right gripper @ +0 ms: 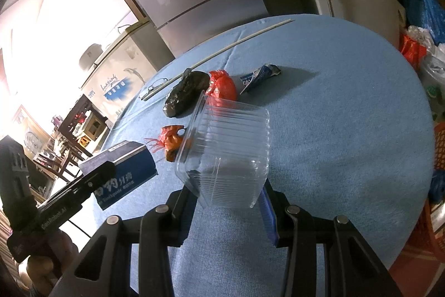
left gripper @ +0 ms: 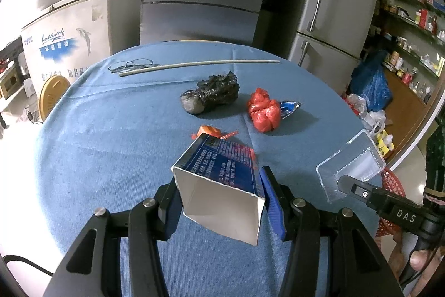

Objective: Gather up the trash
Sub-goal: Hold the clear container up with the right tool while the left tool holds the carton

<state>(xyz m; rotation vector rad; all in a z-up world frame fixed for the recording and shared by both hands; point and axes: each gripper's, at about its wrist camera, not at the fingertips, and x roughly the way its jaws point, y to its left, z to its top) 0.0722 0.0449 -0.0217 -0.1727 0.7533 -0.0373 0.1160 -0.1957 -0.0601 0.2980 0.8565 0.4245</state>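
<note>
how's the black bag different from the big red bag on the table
The black bag is dark, glossy and stretched out lengthwise; the red bag is bright and bunched into a rounder wad. The red bag lies against a blue-and-white wrapper; the black bag touches nothing else. Both are crumpled plastic resting loose on the blue tablecloth.

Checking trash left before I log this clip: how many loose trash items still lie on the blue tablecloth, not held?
4: black crumpled bag centre, red crumpled bag beside it, blue foil wrapper behind that, orange scrap nearest. More may be hidden.
</note>
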